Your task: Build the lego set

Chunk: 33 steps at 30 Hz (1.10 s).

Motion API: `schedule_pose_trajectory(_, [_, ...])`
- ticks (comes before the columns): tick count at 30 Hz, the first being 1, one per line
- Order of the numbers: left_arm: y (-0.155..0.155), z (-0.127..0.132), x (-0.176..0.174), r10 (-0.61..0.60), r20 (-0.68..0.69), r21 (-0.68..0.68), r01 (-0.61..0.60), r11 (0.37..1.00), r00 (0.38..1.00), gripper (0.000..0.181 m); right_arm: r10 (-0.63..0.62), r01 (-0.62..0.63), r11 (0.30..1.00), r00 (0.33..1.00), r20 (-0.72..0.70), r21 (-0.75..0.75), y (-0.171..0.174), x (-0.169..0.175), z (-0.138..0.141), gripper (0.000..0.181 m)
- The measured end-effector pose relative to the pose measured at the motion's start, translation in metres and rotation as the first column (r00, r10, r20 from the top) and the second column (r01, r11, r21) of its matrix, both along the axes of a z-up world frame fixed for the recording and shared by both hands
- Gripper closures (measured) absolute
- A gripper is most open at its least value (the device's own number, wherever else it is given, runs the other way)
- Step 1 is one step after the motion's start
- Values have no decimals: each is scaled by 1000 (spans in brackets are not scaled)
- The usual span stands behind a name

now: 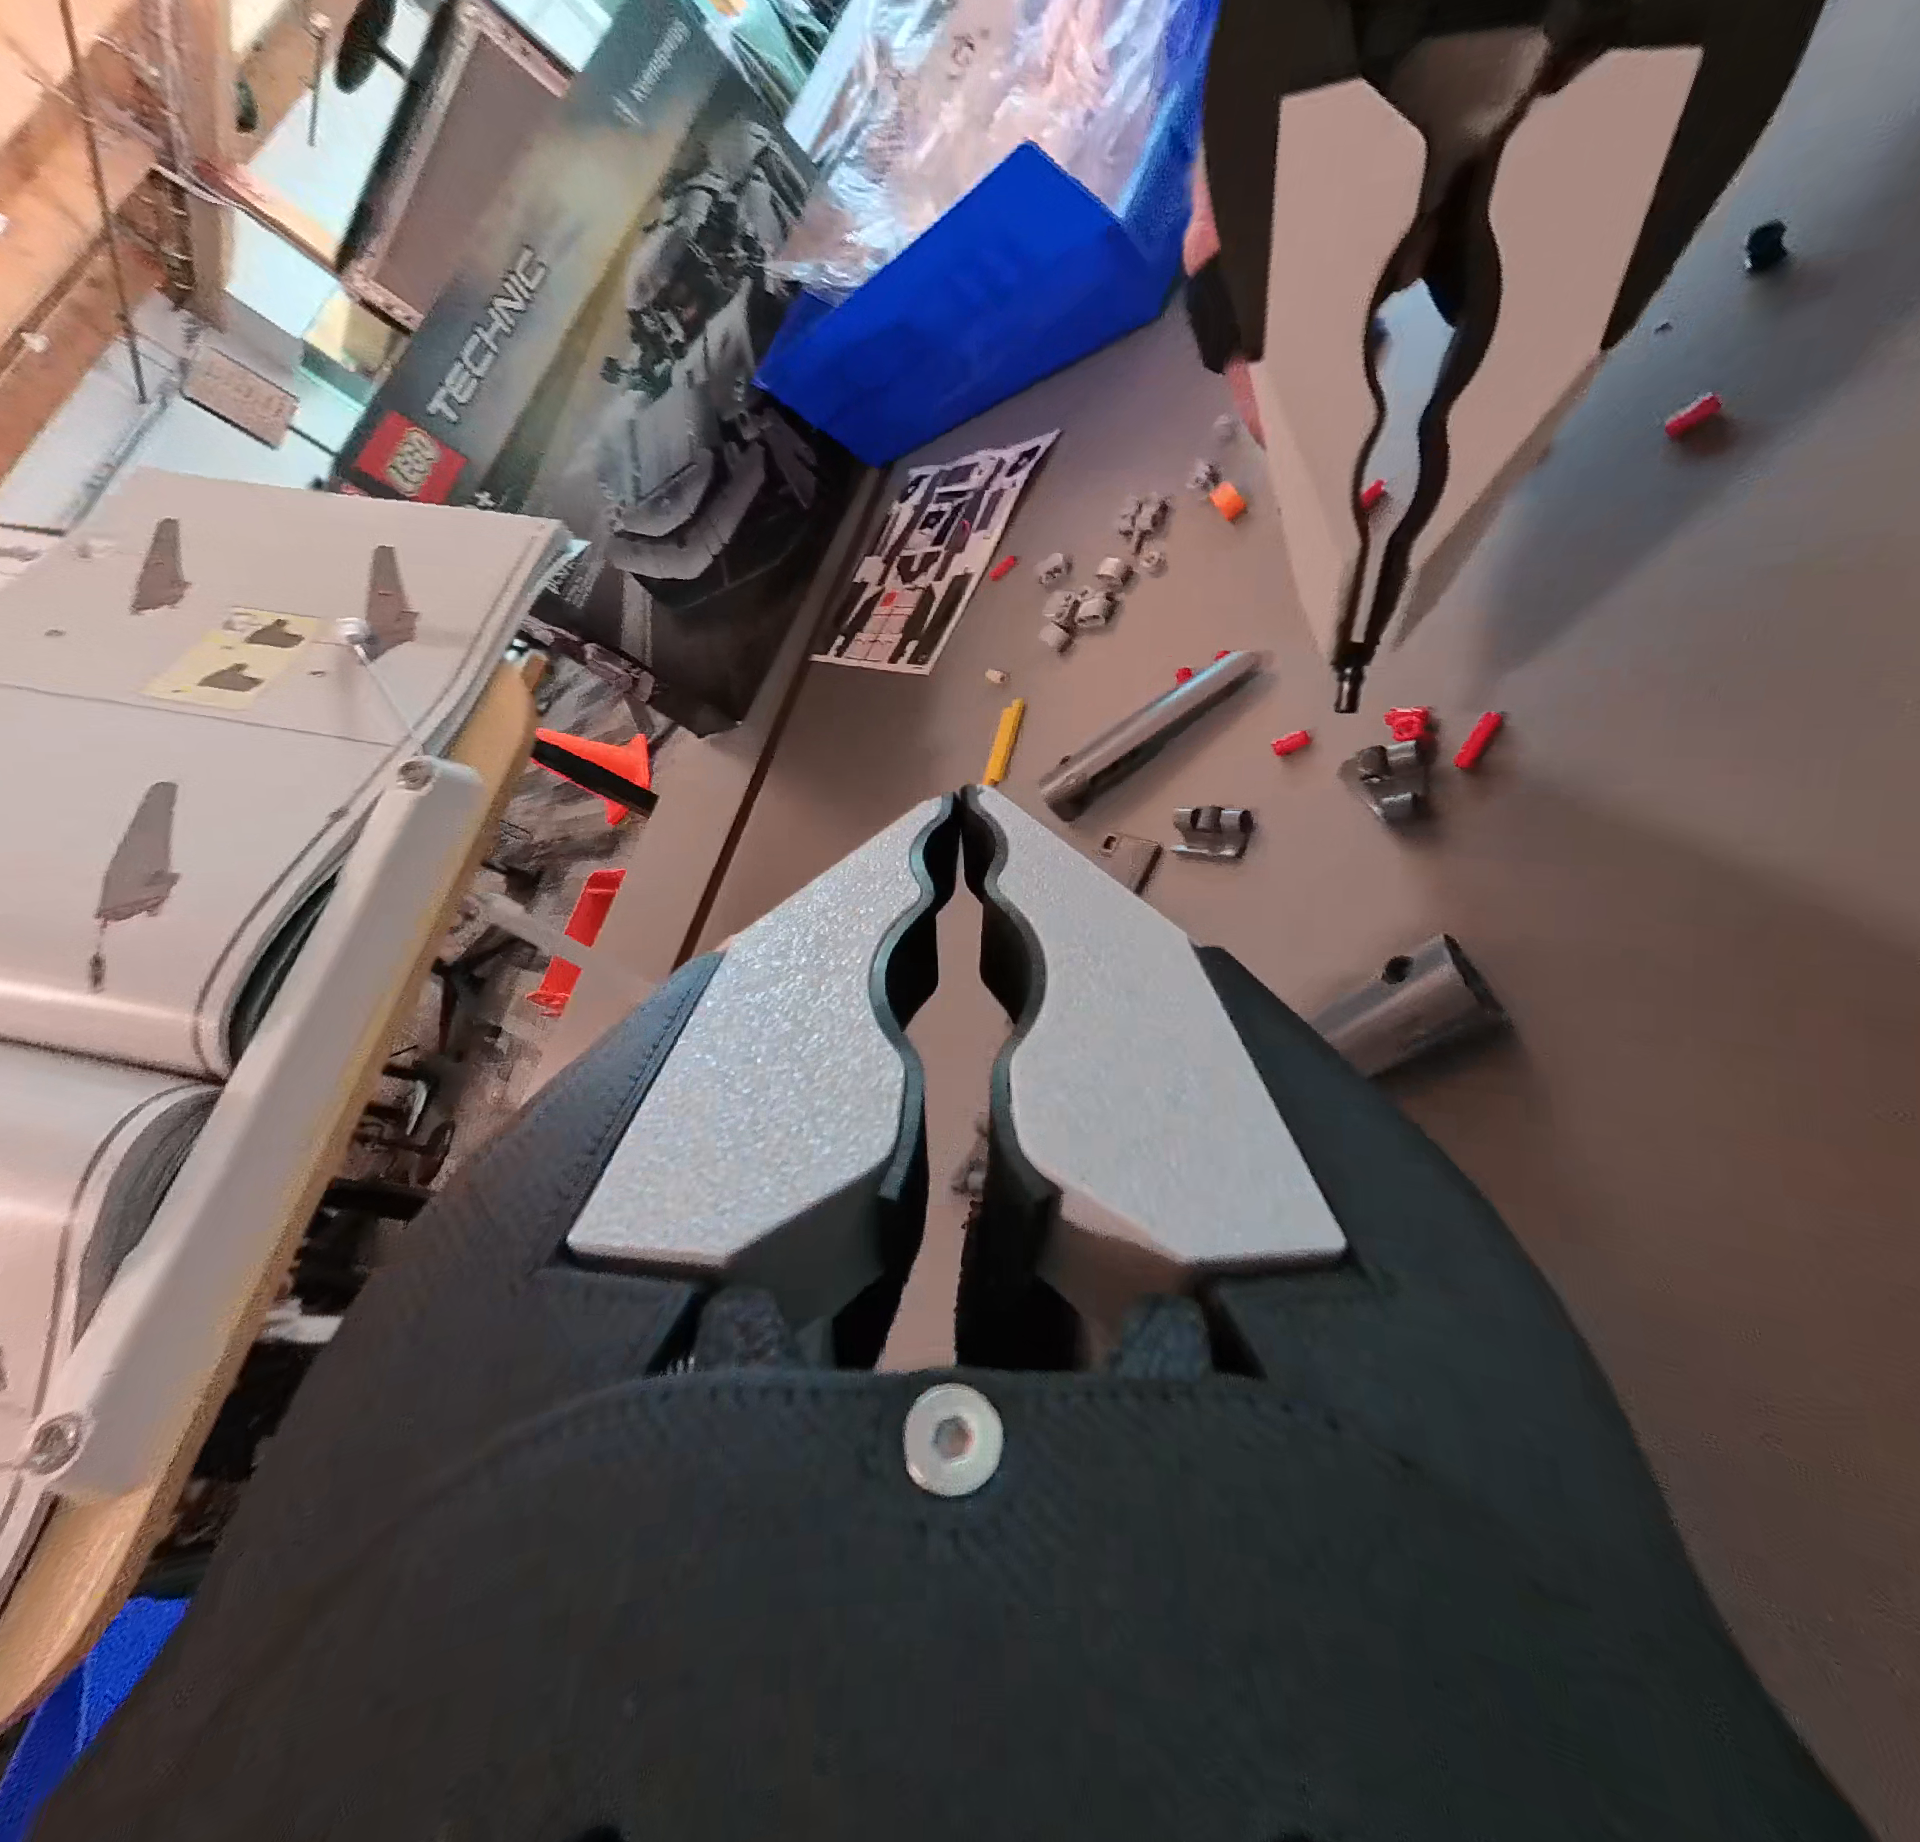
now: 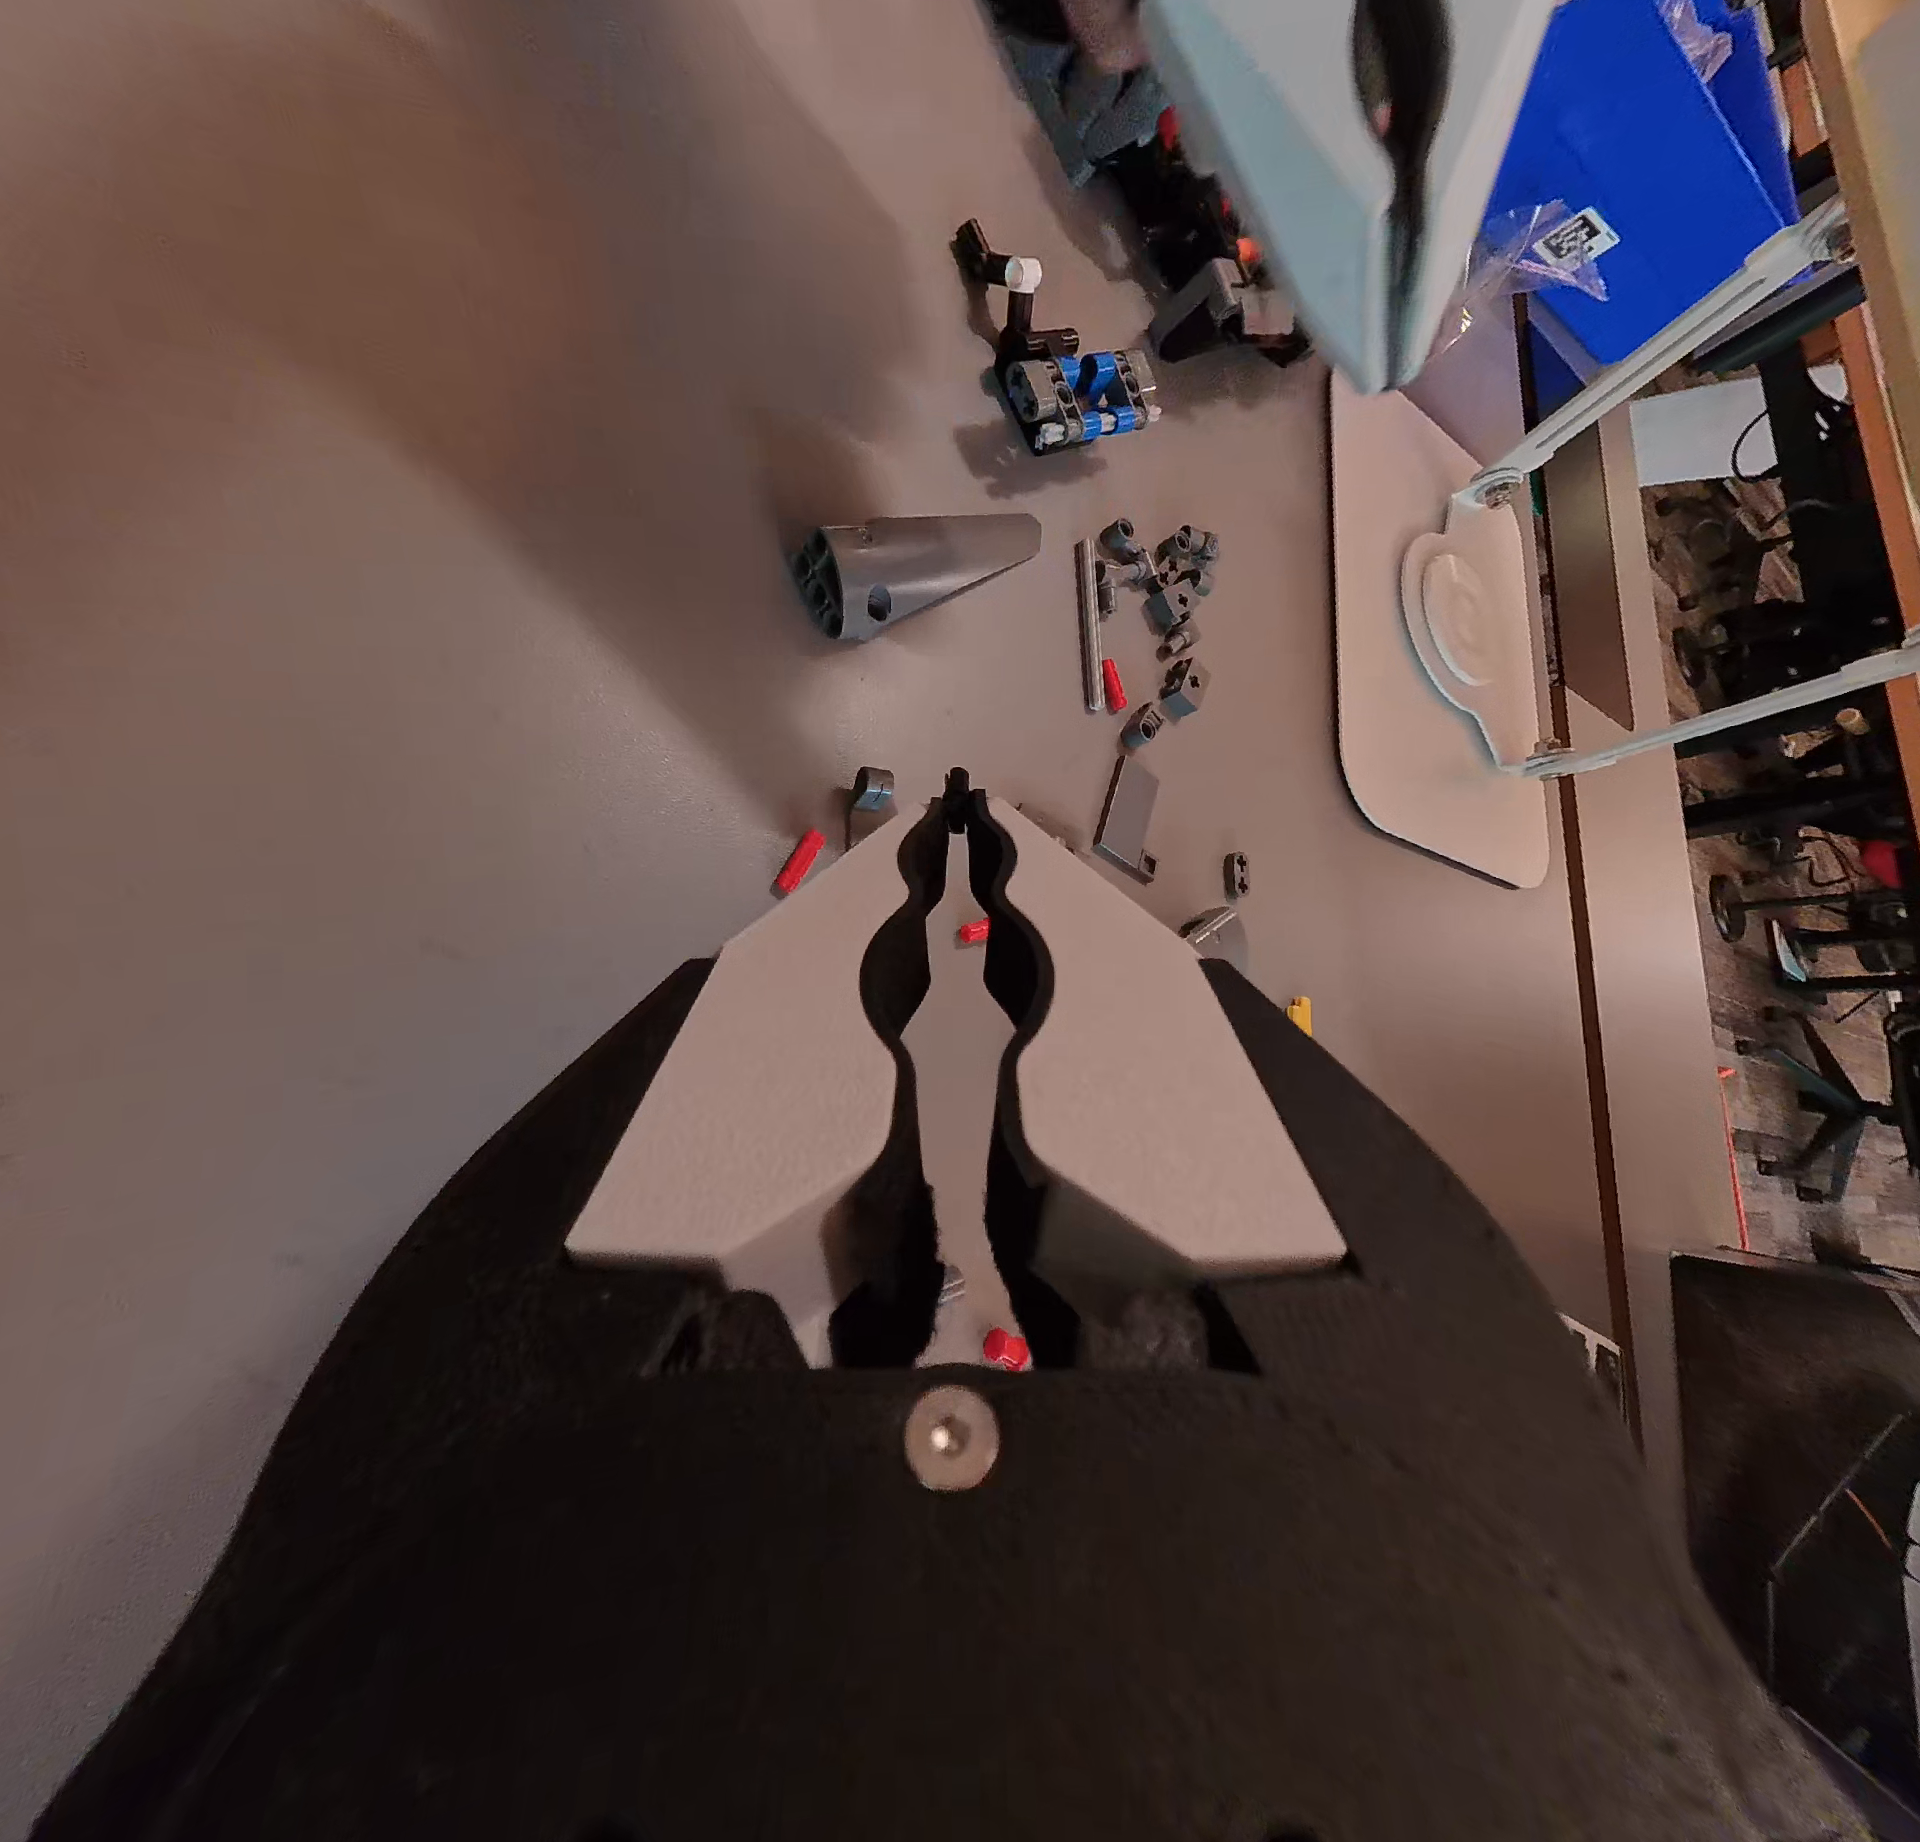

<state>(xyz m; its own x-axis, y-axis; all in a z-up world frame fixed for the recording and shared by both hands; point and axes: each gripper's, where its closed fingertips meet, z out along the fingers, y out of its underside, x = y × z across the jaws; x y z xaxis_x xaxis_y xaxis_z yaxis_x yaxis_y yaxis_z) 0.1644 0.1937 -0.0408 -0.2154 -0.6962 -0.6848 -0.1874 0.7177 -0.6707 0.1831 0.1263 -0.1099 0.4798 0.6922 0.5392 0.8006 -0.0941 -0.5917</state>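
The right gripper (image 2: 957,805) is pinching a small black pin (image 2: 956,786) in near-closed jaws above the table (image 2: 416,545), beside the grey cone (image 2: 914,571), ready for insertion; the left gripper (image 1: 961,805) is waiting, jaws closed and empty.

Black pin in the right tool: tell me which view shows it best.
Left wrist view: the black pin hangs side-on, fully exposed below the right tool. Right wrist view shows only its tip between the fingertips.

Small black pin (image 2: 957,791) pinched upright in right claw (image 2: 958,805) above scattered red pins (image 2: 798,860).
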Motion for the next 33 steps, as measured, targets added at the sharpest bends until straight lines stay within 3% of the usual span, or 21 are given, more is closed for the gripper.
schedule_pose_trajectory(7, [23,26,-20,73,16,37,-74,997,997,181,-2,2,1000,1000,-7,-9,1,2,-3,179])
schedule_pose_trajectory(10, [27,44,-50,103,0,52,-103,993,995,178,-3,2,1000,1000,-25,-7,1,3,0,179])
schedule_pose_trajectory(13, [28,44,-92,139,-63,90,-133,987,988,174,-1,1,1000,999,-32,-13,1,3,-1,180])
schedule_pose_trajectory(18, [21,11,-157,151,-250,134,-120,984,957,172,1,-2,1000,1000,-22,-29,2,1,-7,180])
schedule_pose_trajectory(23, [6,-26,-209,90,-415,52,-76,996,906,169,3,-4,1000,1000,-19,-31,2,-1,-9,179])
schedule_pose_trajectory(33, [-17,-82,-275,-15,-599,-59,-25,998,801,161,4,-5,999,1000,-16,-46,3,-2,-14,180])
